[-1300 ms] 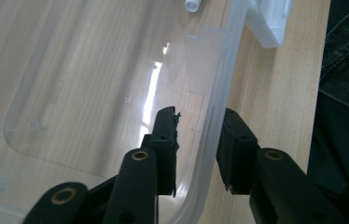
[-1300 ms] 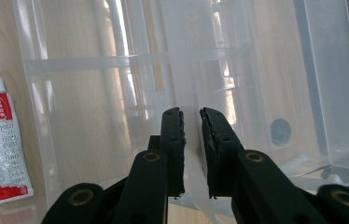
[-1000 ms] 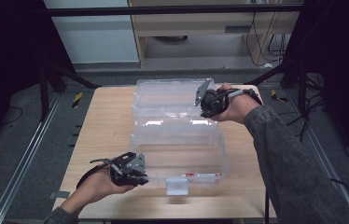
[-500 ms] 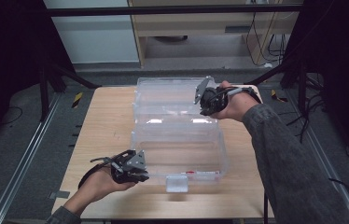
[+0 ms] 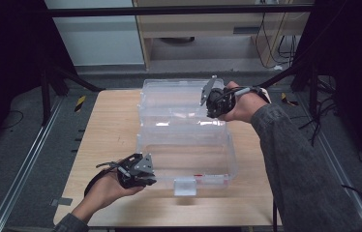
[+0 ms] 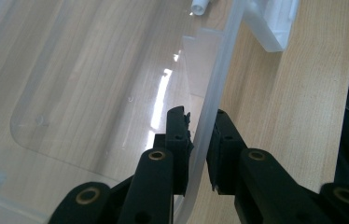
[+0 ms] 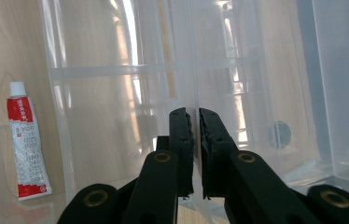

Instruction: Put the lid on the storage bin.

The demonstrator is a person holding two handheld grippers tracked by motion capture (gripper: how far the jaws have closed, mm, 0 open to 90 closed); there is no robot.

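The clear plastic box [image 5: 186,145] sat mid-table [image 5: 106,125], lid [image 5: 179,99] open behind. My left claw [image 6: 200,140] pinched its front rim; my right claw [image 7: 196,135], jaws just closing, clamped the lid's edge. I judged slow, even swinging best.

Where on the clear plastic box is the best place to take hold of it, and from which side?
Probably by its thin upright rim, coming from outside with one jaw on each face of the wall. The clear plastic box is too wide to span, and the left gripper already clamps the near-left rim that way, while the right gripper pinches the far-right edge.
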